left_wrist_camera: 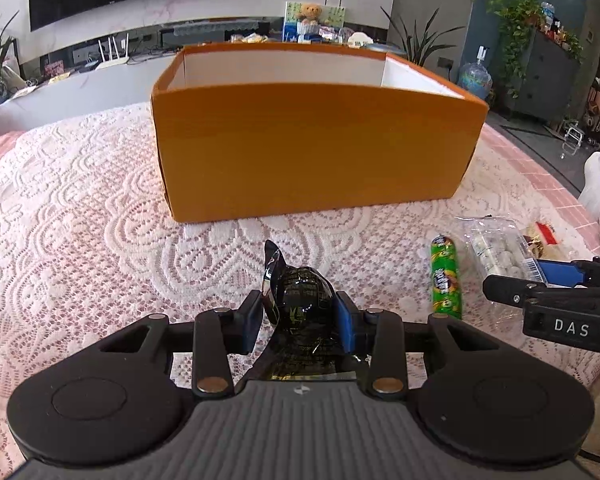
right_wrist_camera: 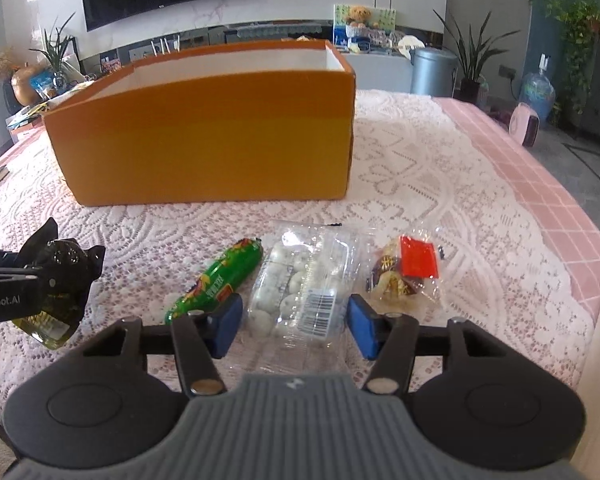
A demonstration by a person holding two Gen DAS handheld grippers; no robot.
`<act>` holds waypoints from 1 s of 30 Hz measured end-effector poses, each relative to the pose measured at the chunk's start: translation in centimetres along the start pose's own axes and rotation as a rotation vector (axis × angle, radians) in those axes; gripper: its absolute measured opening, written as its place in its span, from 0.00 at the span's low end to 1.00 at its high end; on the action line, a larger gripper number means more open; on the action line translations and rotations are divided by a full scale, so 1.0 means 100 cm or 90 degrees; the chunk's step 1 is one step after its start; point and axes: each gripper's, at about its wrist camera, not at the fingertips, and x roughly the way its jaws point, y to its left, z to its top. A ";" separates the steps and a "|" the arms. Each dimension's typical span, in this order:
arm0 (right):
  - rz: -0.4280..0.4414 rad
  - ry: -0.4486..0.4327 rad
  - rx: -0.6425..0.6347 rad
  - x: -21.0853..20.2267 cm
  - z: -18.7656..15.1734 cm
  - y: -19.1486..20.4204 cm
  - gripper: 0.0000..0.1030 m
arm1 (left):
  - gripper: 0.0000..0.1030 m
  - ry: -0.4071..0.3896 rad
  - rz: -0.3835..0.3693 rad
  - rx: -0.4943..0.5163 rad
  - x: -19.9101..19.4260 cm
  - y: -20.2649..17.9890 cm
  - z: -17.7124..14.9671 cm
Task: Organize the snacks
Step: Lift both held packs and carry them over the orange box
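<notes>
Closest to me, the left gripper [left_wrist_camera: 300, 314] has its blue-padded fingers [left_wrist_camera: 345, 326] pressed in on a black foil snack packet [left_wrist_camera: 306, 304], crinkled and shiny, apparently lifted just clear of the lace cloth on the counter [left_wrist_camera: 80, 220]. Beside it the right gripper [right_wrist_camera: 294, 326] hangs with its fingers spread wide and holding nothing, straddling a clear bag of white round sweets [right_wrist_camera: 296, 284] that lies flat on the lace. To that bag's left sits a green tube-shaped snack [right_wrist_camera: 216, 280], just beside it, and to its right a small clear pack with a red label [right_wrist_camera: 404, 276]. Farther back stands the open orange box [left_wrist_camera: 316, 144], white inside, well apart from the loose snacks. I judge the step in hand to be carrying the black packet to the box while the right side lines up its own pick; next the left needs to rise over the near wall and let go inside, and the right needs to drop and pinch the slippery bag (it may crumple or slide). The right wrist view shows all three waiting snacks plainly; the left view crowds them to its edge, but shows the grip on the packet head-on. Neither shows the box floor.
</notes>
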 end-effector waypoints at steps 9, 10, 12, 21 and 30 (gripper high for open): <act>0.006 -0.051 -0.018 -0.026 0.001 0.005 0.54 | 0.42 -0.024 -0.007 -0.012 -0.024 -0.002 0.003; 0.007 -0.056 -0.018 -0.029 0.001 0.005 0.54 | 0.42 -0.028 -0.008 -0.012 -0.027 -0.003 0.004; 0.017 -0.068 -0.016 -0.037 0.003 0.005 0.54 | 0.42 -0.036 -0.009 -0.011 -0.033 -0.004 0.006; 0.056 -0.123 -0.018 -0.070 0.019 0.008 0.54 | 0.41 -0.074 -0.013 -0.010 -0.056 -0.012 0.030; 0.097 -0.158 -0.028 -0.082 0.059 0.006 0.54 | 0.41 -0.100 0.002 0.013 -0.058 -0.020 0.069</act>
